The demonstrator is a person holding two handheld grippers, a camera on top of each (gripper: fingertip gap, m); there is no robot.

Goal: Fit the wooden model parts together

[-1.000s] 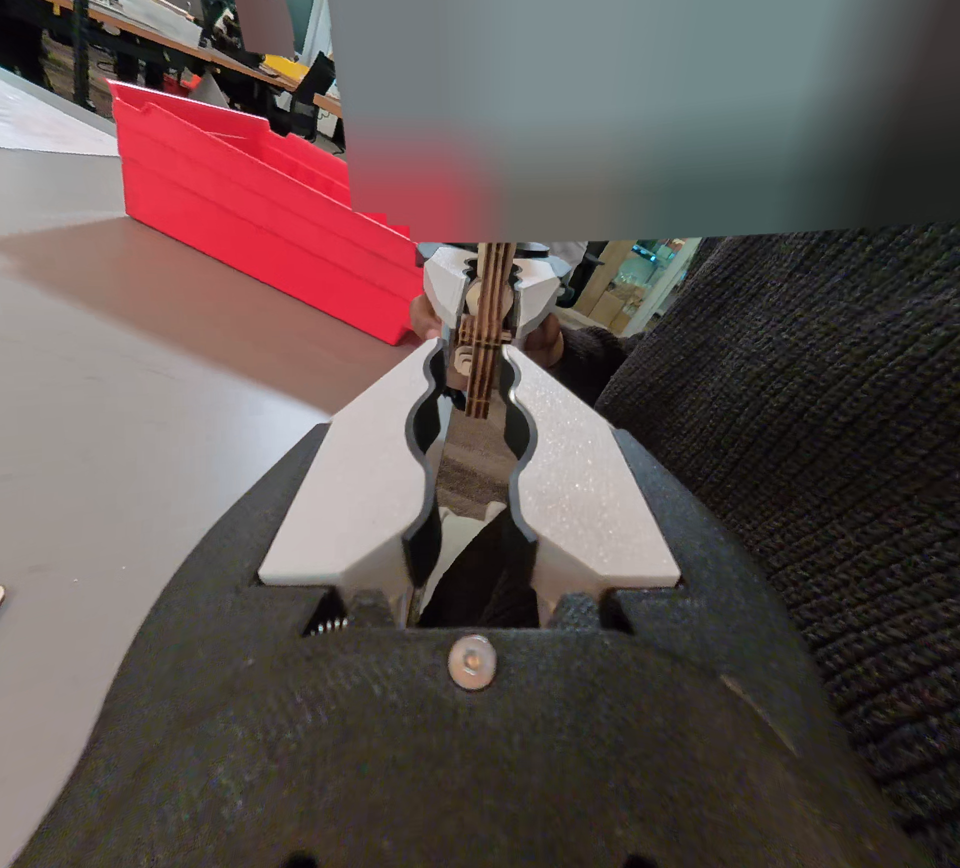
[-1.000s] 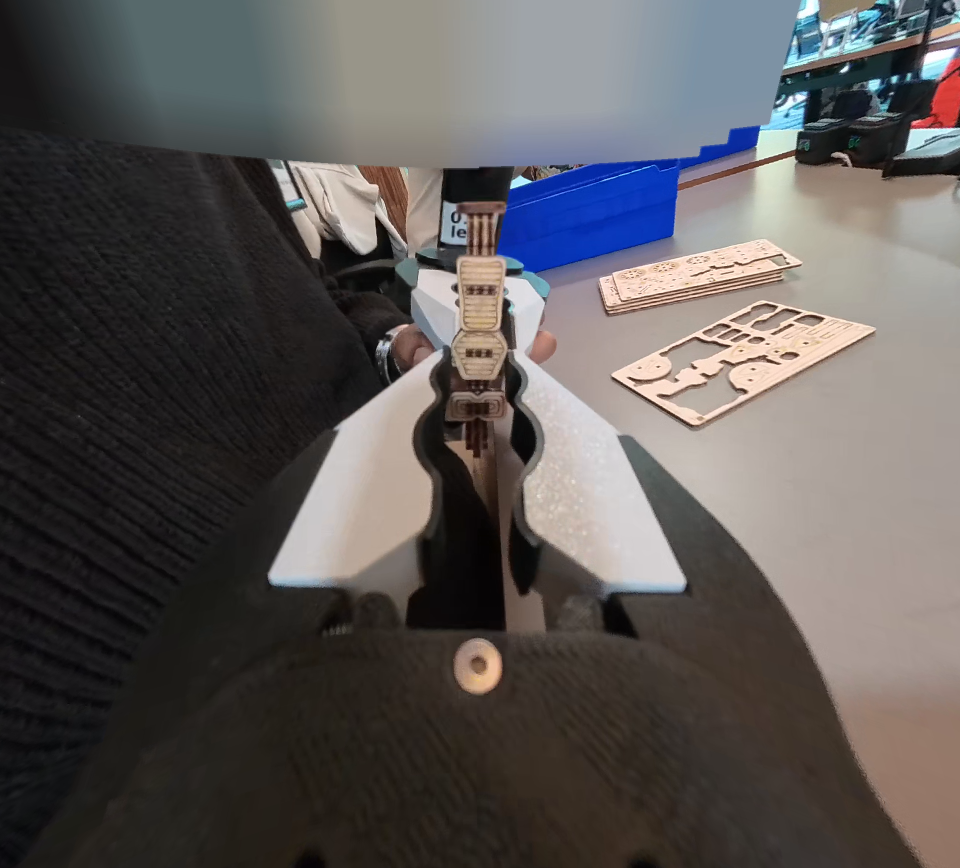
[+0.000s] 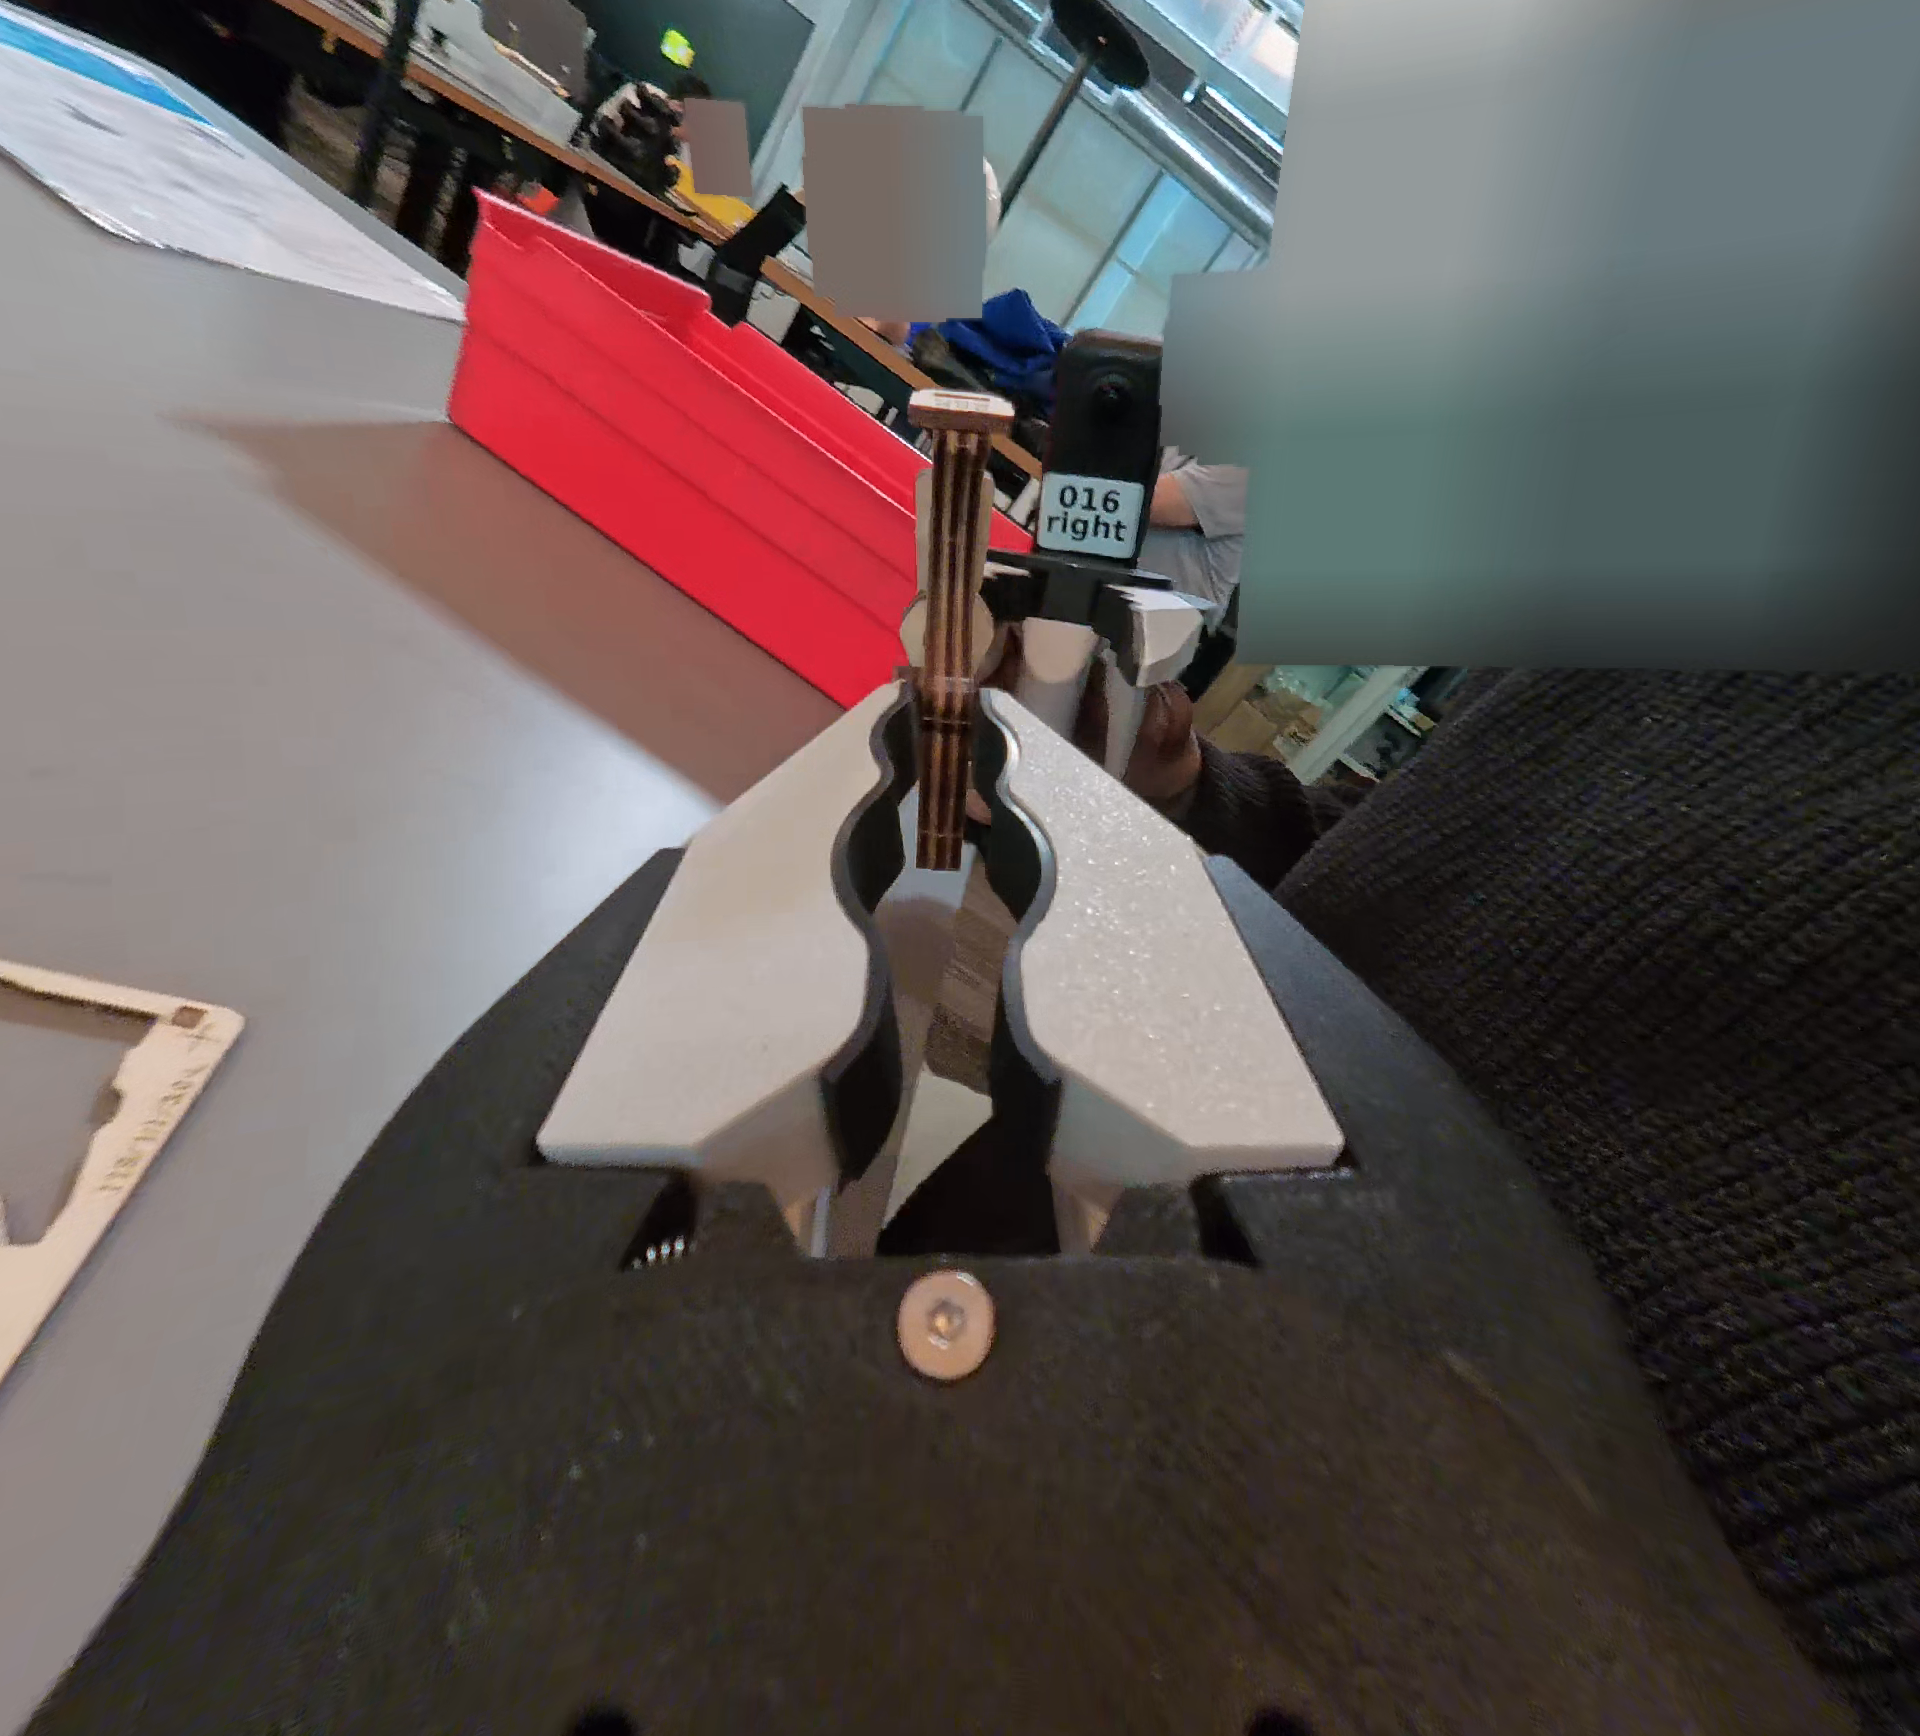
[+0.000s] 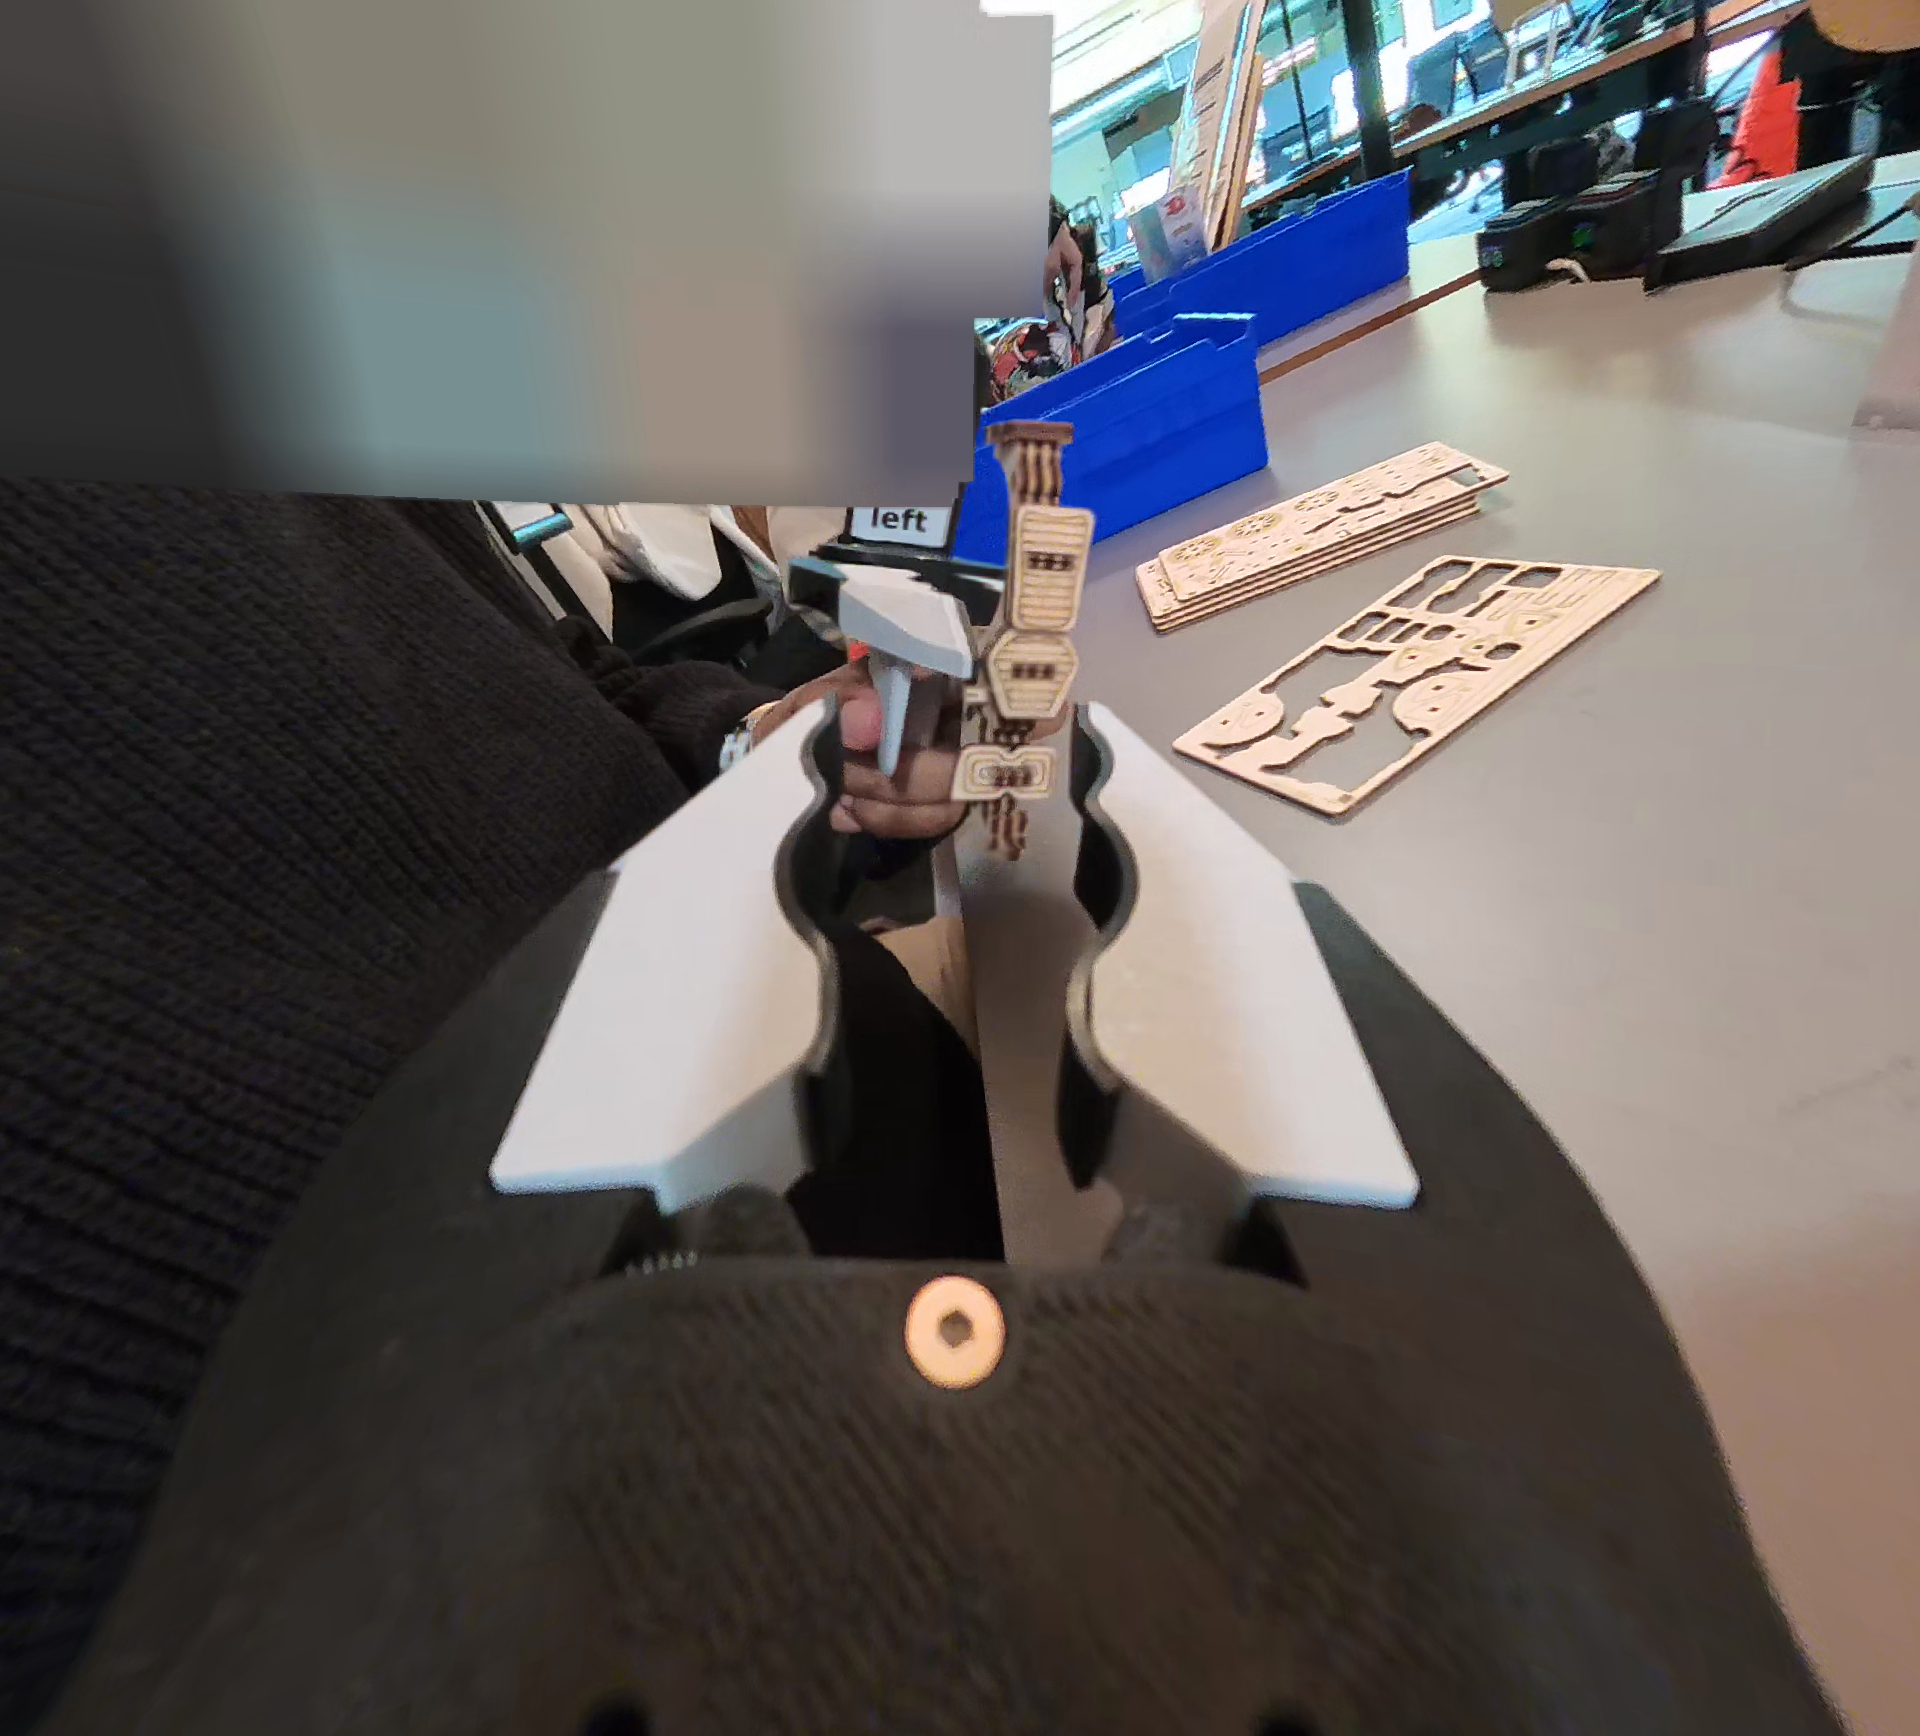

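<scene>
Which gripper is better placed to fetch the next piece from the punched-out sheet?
Right, probably. The right gripper is open and empty near the punched-out sheet, while the left gripper is shut on the wooden assembly.

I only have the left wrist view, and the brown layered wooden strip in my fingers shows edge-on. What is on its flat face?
Observer: In the right wrist view, three pale engraved wooden plates sit slotted along the layered wooden strip.
Operator: Is the right gripper holding it too?
Observer: No. The right gripper has its fingers spread wide, and the strip stands at their tips, apparently untouched.
Operator: Any spare parts on that side?
Observer: A stack of flat laser-cut wooden sheets and one punched-out wooden sheet lie on the grey table.
</scene>
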